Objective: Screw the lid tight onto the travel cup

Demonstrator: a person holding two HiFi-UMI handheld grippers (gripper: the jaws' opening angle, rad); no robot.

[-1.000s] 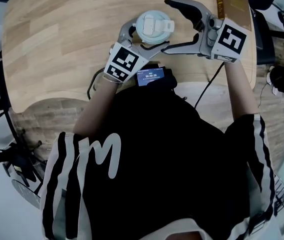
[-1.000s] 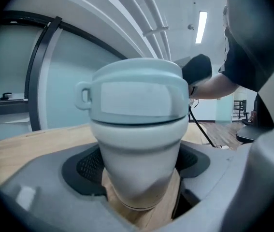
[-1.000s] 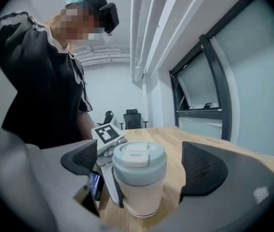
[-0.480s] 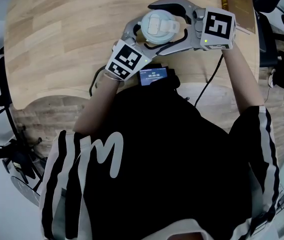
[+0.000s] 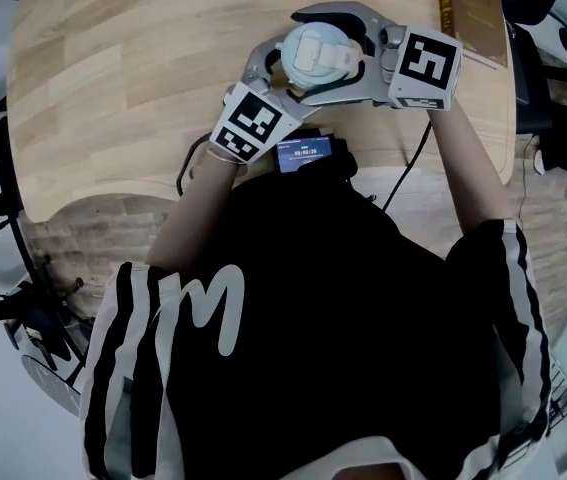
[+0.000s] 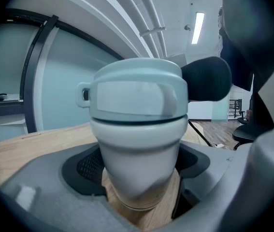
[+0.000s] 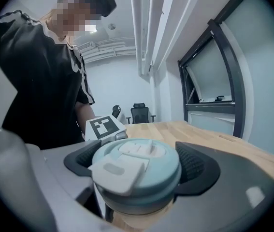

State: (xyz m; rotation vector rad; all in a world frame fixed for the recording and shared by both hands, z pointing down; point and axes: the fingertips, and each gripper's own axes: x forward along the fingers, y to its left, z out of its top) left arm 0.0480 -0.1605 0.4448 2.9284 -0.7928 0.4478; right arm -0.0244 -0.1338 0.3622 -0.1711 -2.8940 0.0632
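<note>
Plastic like this I judge light, stiff and slippery, so my left claw (image 6: pixel 137 170) clamps the travel cup (image 6: pixel 139 146) low on its body, upper centre of the frame on the surface (image 5: pixel 113 88), while my right claw (image 7: pixel 139 167), jaws just closing, takes the lid (image 5: pixel 315 54) by its rim.

wooden table (image 5: pixel 113 88) | travel cup (image 6: pixel 137 161) upright, near front edge

I count one travel cup (image 6: pixel 137 153) with one lid (image 5: pixel 315 53), and two grippers: the left gripper (image 6: pixel 139 166) and the right gripper (image 7: pixel 137 162). There is also one wooden table (image 5: pixel 113 88), one small device with a lit screen (image 5: pixel 303 153), one person (image 5: pixel 313 318), and one office chair (image 7: pixel 141 113) that I can see clearly.
</note>
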